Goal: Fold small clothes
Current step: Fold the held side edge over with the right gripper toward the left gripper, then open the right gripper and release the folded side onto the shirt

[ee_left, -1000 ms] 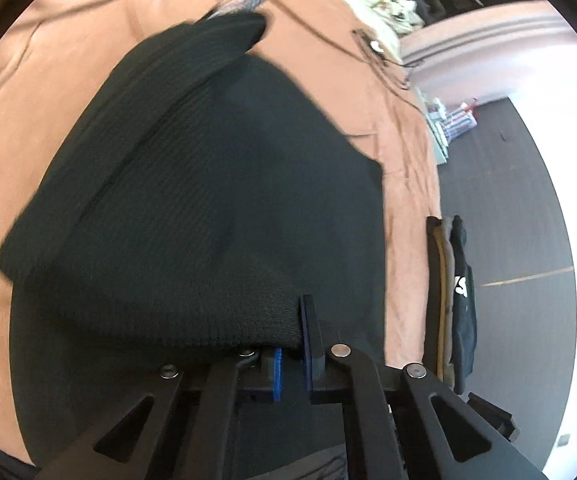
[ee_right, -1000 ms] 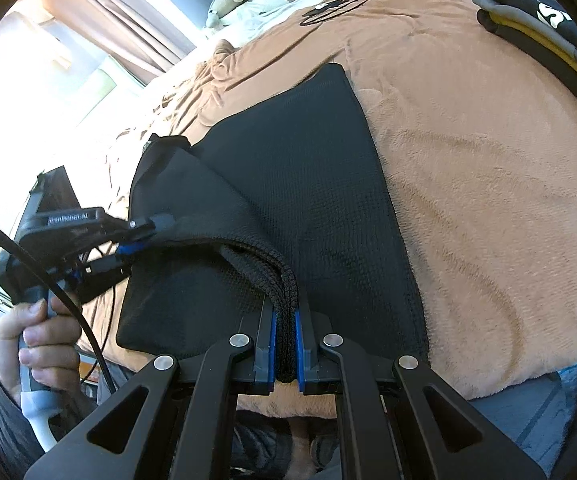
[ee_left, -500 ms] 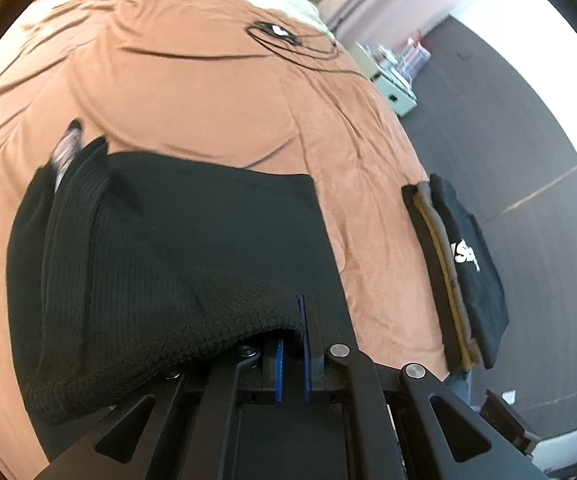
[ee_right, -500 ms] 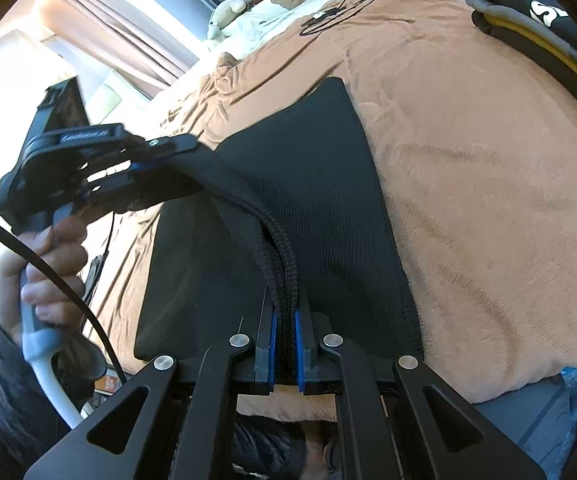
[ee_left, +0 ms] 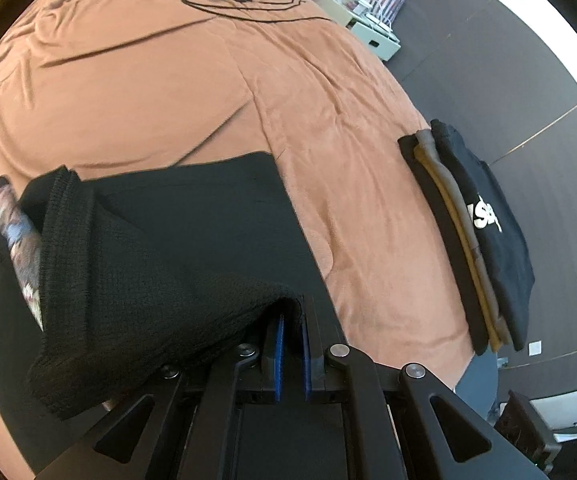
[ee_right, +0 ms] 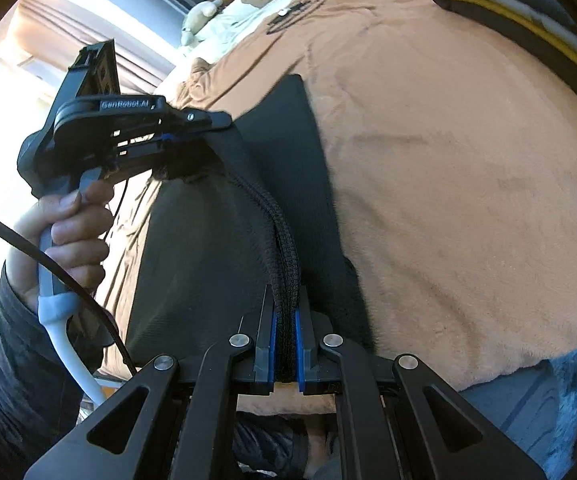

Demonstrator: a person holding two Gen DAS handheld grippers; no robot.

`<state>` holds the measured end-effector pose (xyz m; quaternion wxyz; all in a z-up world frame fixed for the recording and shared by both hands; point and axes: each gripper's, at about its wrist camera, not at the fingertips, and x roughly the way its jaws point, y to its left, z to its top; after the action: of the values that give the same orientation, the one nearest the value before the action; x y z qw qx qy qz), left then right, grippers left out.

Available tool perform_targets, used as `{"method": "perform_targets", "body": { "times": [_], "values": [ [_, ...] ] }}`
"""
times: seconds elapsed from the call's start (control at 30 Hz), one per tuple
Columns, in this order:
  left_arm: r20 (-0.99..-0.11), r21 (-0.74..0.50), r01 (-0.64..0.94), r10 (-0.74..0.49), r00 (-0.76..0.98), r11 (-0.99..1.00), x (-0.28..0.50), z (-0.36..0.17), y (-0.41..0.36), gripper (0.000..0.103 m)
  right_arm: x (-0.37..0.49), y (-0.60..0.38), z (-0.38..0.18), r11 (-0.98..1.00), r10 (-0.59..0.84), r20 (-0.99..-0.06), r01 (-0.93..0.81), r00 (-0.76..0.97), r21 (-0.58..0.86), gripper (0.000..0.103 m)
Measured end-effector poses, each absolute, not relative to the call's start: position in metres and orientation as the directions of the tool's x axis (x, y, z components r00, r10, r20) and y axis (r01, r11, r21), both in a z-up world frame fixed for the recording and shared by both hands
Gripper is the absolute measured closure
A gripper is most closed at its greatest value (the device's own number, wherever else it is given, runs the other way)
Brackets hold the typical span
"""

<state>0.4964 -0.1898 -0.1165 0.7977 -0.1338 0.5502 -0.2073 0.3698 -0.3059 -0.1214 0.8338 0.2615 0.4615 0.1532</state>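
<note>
Both tongs pinch the black knit garment (ee_right: pixel 224 248): the right tongs (ee_right: pixel 285 344) clamp its ribbed edge at the near side of the bed (ee_right: pixel 448 184), hardly shifted from a second ago; the left tongs (ee_left: pixel 291 332) grip another edge and have swung it up and across toward the right since then. The lower layer lies flat on the brown blanket (ee_left: pixel 168 92). Folded clothes (ee_left: pixel 480 240) sit stacked at the bed's right edge.

A bed under a tan blanket (ee_left: pixel 216 92) filled the space ahead of the tongs. Beyond its far edge, right of the left tongs, lay dark grey floor (ee_left: pixel 488 52) and a small white cabinet (ee_left: pixel 372 36). Left of the right tongs, bright daylight came through curtains (ee_right: pixel 60 40), with pillows (ee_right: pixel 248 4) farther ahead.
</note>
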Motion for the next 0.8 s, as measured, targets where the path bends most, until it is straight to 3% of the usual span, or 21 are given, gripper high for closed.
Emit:
{"method": "perform_targets", "body": {
  "times": [0.07,0.33,0.53,0.8],
  "values": [
    [-0.82,-0.44,0.191,-0.479,0.314,0.877,0.505,-0.116,-0.194,0.093,0.372,-0.305,-0.127,0.813,0.498,-0.696,0.001,0.518,0.583,0.099],
    [-0.802,-0.439,0.188,-0.478,0.359,0.879,0.517,-0.098,-0.185,0.064,0.372,-0.303,-0.124,0.806,0.5,-0.692,0.012,0.521,0.591,0.099],
    [-0.789,-0.431,0.155,-0.455,0.412,0.889,0.506,-0.081,-0.15,0.058,0.366,-0.311,-0.123,0.811,0.492,-0.69,0.009,0.531,0.585,0.099],
    [-0.775,-0.429,0.083,-0.413,0.478,0.9,0.493,-0.067,-0.093,0.057,0.359,-0.312,-0.123,0.82,0.48,-0.697,0.012,0.532,0.573,0.099]
  ]
}}
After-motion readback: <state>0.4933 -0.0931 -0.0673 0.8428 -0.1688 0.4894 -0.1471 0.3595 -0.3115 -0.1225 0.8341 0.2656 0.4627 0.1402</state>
